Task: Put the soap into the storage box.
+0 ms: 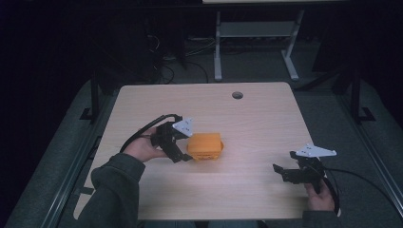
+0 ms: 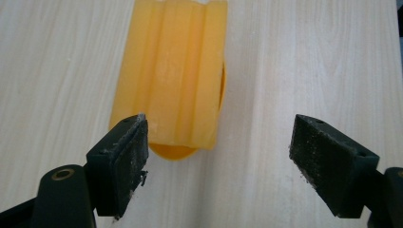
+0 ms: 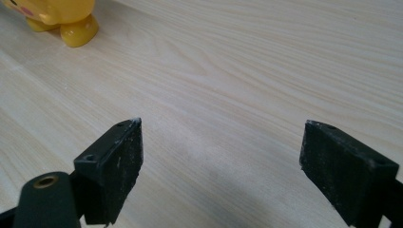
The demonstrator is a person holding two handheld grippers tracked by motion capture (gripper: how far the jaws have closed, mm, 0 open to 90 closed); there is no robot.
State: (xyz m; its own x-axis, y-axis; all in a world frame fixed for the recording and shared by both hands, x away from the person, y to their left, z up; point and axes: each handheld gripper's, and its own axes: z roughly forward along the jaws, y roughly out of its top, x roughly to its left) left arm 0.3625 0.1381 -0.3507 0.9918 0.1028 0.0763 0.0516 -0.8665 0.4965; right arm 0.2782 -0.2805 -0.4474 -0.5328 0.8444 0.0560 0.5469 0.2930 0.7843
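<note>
A yellow-orange plastic toy (image 1: 205, 146) lies near the middle of the light wooden table (image 1: 247, 123). In the left gripper view it is a ridged yellow body (image 2: 171, 76) reaching just between the jaws, close to the left pad (image 2: 126, 156). My left gripper (image 1: 184, 145) is open at the toy's left side, and its jaws (image 2: 221, 128) hold nothing. My right gripper (image 1: 280, 173) is open over bare wood near the front right of the table, far from the toy. In its own view the jaws (image 3: 223, 130) stand wide apart, with the toy (image 3: 57, 16) at the top left.
A round cable hole (image 1: 237, 95) sits near the table's far edge. Beyond the table stands another desk's metal frame (image 1: 252, 38), with cables on the dark floor. Bare wood lies between the two grippers.
</note>
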